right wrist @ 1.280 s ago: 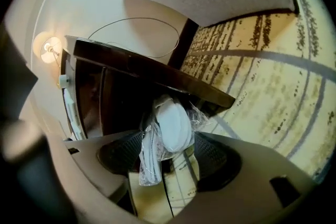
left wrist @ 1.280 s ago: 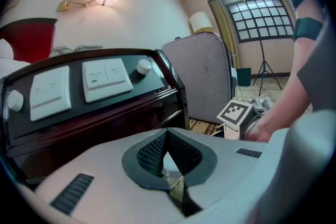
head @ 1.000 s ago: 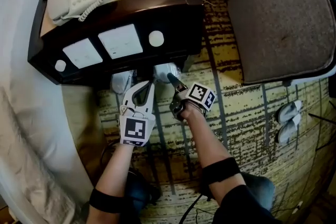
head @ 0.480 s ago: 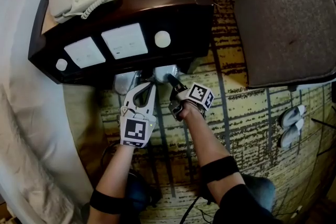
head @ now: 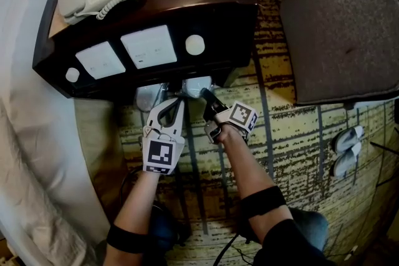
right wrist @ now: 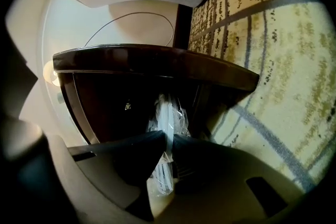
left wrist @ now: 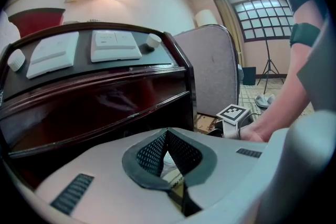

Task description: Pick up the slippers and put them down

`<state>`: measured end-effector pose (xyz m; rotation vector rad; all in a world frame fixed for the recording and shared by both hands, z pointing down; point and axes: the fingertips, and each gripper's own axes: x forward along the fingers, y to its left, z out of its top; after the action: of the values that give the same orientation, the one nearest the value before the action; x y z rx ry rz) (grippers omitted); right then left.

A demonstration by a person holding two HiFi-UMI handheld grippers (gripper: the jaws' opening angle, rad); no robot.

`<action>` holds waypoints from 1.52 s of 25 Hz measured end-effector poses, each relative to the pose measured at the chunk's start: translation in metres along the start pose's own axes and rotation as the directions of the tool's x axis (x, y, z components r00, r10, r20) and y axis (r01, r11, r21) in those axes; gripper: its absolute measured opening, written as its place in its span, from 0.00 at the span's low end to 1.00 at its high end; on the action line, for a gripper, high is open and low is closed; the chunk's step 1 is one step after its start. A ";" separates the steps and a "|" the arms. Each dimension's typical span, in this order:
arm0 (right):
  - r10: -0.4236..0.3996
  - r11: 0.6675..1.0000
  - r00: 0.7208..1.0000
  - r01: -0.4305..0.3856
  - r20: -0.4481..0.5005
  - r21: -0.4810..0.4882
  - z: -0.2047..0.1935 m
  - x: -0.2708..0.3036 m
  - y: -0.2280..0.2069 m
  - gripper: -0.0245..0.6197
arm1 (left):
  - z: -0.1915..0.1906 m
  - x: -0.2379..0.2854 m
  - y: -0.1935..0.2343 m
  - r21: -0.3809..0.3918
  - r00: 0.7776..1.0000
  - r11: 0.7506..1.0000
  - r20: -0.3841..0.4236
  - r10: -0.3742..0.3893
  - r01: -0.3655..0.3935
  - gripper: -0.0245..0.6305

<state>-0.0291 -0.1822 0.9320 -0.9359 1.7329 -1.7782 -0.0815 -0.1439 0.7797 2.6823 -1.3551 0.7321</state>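
- Black jaws of the right tool (right wrist: pixel 169 139) have just been closing. They now stand almost together and pinch the edge of the plastic-wrapped right slipper (right wrist: pixel 167 107) between them.
- White left tool (left wrist: pixel 167 130) is pressed fully together and has kept its place beside the right one. Something pale shows through the gap behind its tips, but I cannot tell whether it nips any wrap.
- Just ahead of the left tool's tip, and a little to its left, lies the left slipper (head: pixel 148 96). It is also in clear wrap and sits close beside the one being pinched.
- Both slippers sit low, tucked under the front edge of the dark wooden cabinet (head: pixel 224 15), which overhangs both tools' tips.
- Below and behind the tools is patterned carpet (head: pixel 299 134), bare near the person's arms. It looks like the natural place to set the slippers down.
- What this means: the right-hand grasp looks made or very nearly made, so the pick-up is at its start. Neither slipper has yet come out from under the cabinet.
- The next move probably calls for drawing the right tool back toward the person, keeping low to clear the overhang.
- The hold appears to be on a thin edge and slick film, so the wrap may slide or the slipper may sag out of the pinch.
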 end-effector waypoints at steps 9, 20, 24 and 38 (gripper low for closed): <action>0.045 0.997 0.999 -0.046 -0.023 -0.056 -0.007 -0.017 0.008 0.14 | -0.003 0.000 -0.006 0.041 1.000 0.999 -0.004 -0.027 0.027 0.04; 0.012 0.999 0.998 -0.013 -0.054 -0.029 -0.048 -0.098 0.039 0.14 | 0.020 -0.046 -0.044 -0.040 0.996 0.998 -0.062 -0.059 0.057 0.04; -0.055 0.998 0.995 0.053 -0.083 -0.032 -0.076 -0.148 0.053 0.14 | 0.039 -0.074 -0.067 -0.053 0.991 0.994 -0.096 -0.098 0.094 0.04; -0.200 0.980 0.972 0.200 -0.121 -0.012 -0.117 -0.295 0.067 0.14 | 0.087 -0.109 -0.142 -0.086 0.967 0.977 -0.150 -0.204 0.193 0.04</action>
<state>0.0664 0.1099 0.8294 -1.0540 1.7653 -2.0012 0.0068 0.0032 0.6786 2.5917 -1.0381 0.8372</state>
